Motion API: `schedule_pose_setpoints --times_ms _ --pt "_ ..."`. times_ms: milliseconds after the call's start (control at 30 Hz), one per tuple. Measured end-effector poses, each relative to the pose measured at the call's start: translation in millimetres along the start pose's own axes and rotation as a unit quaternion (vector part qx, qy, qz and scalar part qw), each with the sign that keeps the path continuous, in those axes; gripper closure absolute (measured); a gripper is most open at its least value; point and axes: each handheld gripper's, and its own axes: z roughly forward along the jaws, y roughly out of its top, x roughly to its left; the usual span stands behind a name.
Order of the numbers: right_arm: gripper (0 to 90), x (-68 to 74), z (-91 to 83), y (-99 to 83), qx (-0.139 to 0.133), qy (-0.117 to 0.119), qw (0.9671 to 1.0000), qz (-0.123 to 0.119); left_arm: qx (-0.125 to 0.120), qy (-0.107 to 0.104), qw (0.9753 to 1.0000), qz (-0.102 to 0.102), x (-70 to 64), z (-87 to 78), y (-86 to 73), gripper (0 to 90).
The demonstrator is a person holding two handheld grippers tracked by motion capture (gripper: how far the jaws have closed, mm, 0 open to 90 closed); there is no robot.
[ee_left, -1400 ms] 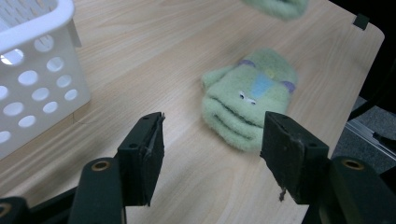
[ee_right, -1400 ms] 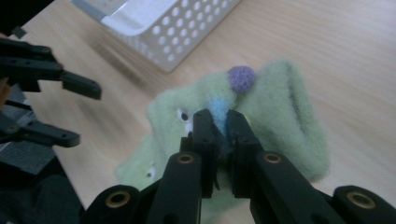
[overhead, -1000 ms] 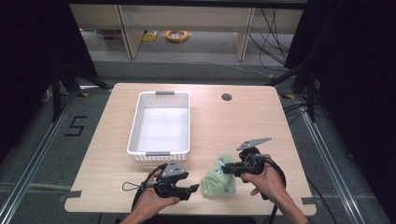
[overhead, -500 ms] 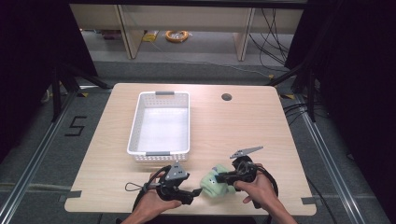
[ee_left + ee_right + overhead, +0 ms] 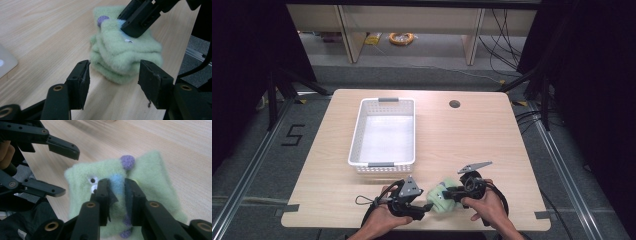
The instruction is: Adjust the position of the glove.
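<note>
Green fleece, a soft plush toy [image 5: 441,198], lay folded on the pale wooden table [image 5: 492,130] close to its near edge, between the two hands. The right tongs [image 5: 117,195] were pinching a blue raised strip on the toy's top, their black jaws drawn close with only that bit of fleece between them. The right gripper view showed what the high view could not: small round eyes beside the jaws, a purple knob [image 5: 127,161] just beyond them, and more purple at the toy's near side.

The left tongs [image 5: 113,82] stood spread, one jaw on either side of the toy's near end but touching neither side; table showed in the gap between them. The left gripper view showed the fleece bunched in several stacked folds, with the right tongs coming down onto it from above.

From the high view, the left tongs [image 5: 424,207] and right tongs [image 5: 447,194] met at the toy from left and right, each held in a hand, with black cables looping behind them.

Farther off, left of centre, a white slotted basket [image 5: 357,137] sat well apart from the toy. Beyond it to the right, a small round hole [image 5: 454,104] marked the table near its far edge.
</note>
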Motion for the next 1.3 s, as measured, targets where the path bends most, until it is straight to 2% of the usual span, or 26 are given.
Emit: schedule_pose_setpoints --times_ms 100,133,200,233,267,300,367,400,433,467,500,600,633,667,733,767,833,900,933,1000,1067,1100,1133,1200,1233,1300 --pt "65.6 1.9 -2.3 0.9 0.0 -0.001 0.9999 -0.013 0.005 -0.002 1.0 -0.002 0.2 2.1 0.5 46.0" --pt "64.3 2.1 -3.8 1.5 -0.001 0.002 0.9999 -0.016 0.001 -0.004 0.9999 0.01 0.6 4.8 1.5 49.4" --pt "62.5 3.3 -8.3 2.9 -0.008 -0.001 0.9998 -0.016 0.008 -0.006 0.9998 0.016 2.3 4.4 2.4 52.3" --pt "61.9 0.6 -10.9 4.3 -0.014 0.002 0.9995 -0.028 -0.006 -0.009 0.9999 0.008 2.4 6.4 3.0 55.5" --pt "61.8 0.3 -13.7 5.6 -0.021 -0.001 0.9991 -0.036 -0.006 -0.009 0.9999 0.008 2.4 6.4 3.0 56.5" --pt "61.8 1.0 -18.1 6.7 -0.026 -0.019 0.9987 -0.04 -0.002 -0.005 1.0 -0.001 2.4 6.3 3.1 57.9" --pt "62.1 -2.2 -22.3 9.1 -0.035 -0.041 0.9972 -0.051 0.002 -0.01 0.9998 0.016 7.9 5.5 4.0 59.8" --pt "62.1 -2.2 -22.3 9.1 -0.035 -0.041 0.9972 -0.051 0.002 -0.01 0.9998 0.016 7.9 5.5 4.0 60.4" --pt "62.6 -8.7 -26.6 11.7 -0.031 -0.066 0.9957 -0.058 -0.007 -0.009 0.9999 0.0 7.7 6.4 3.4 60.6" --pt "62.6 -8.7 -26.6 11.7 -0.031 -0.066 0.9957 -0.058 -0.007 -0.009 0.9999 0.0 7.7 6.4 3.4 61.3" --pt "62.9 -16.1 -26.1 12.9 -0.019 -0.08 0.995 -0.057 -0.005 -0.009 0.9999 0.001 9.0 6.5 3.0 62.1" --pt "63.6 -23.1 -21.3 12.2 -0.01 -0.079 0.9956 -0.049 -0.003 -0.01 0.9999 0.009 9.7 6.6 3.0 63.6" --pt "63.4 -27.4 -14.1 10.0 -0.007 -0.081 0.9959 -0.04 0.003 -0.012 0.9997 0.02 10.9 6.0 3.4 63.9" --pt "63.9 -29.2 -12.4 9.4 0.001 -0.081 0.9959 -0.039 -0.001 -0.01 0.9999 0.011 9.7 6.8 3.1 64.7" --pt "68.8 -31.8 -7.0 7.0 -0.004 -0.075 0.9965 -0.036 -0.003 -0.004 1.0 0.006 8.0 6.1 3.1 68.4" --pt "74.3 -31.9 -6.9 6.9 0.002 -0.068 0.997 -0.037 -0.005 -0.004 0.9999 0.015 8.9 5.8 3.5 71.7" --pt "80.2 -32.2 -7.3 6.7 0.004 -0.065 0.9974 -0.03 -0.004 -0.003 0.9999 0.015 9.0 5.5 3.5 77.5" --pt "82.8 -31.7 -7.4 6.6 0.002 -0.062 0.9978 -0.025 0.002 -0.003 0.9997 0.024 10.3 4.3 3.5 80.5" --pt "86.2 -33.0 -8.3 7.2 -0.002 -0.056 0.9975 -0.043 0.003 -0.002 0.9997 0.025 10.6 4.4 3.4 81.8" --pt "87.1 -31.3 -9.4 6.9 -0.001 -0.062 0.9972 -0.043 0.006 -0.002 0.9995 0.029 11.6 2.9 4.5 84.5" --pt "87.6 -29.0 -12.6 7.1 -0.006 -0.059 0.9971 -0.049 -0.007 0.001 0.9999 0.013 9.6 1.6 5.1 86.4" --pt "87.8 -26.5 -15.0 7.0 -0.013 -0.059 0.9973 -0.041 -0.005 0.0 0.9998 0.022 10.4 -0.8 6.5 86.9" --pt "87.9 -25.2 -17.1 7.2 -0.027 -0.055 0.9968 -0.05 -0.005 0.0 0.9998 0.022 10.4 -0.8 6.5 87.2" --pt "88.0 -20.7 -26.8 7.7 -0.026 -0.055 0.9968 -0.051 -0.019 0.006 0.9993 0.033 9.9 -7.9 12.8 87.6" --pt "88.0 -18.0 -27.9 6.2 -0.048 -0.051 0.9963 -0.05 -0.02 0.005 0.9988 0.043 11.1 -10.6 16.0 87.7" --pt "88.0 -15.5 -34.5 5.7 -0.039 -0.052 0.9966 -0.05 -0.025 0.007 0.9989 0.038 10.8 -12.9 18.5 87.7"
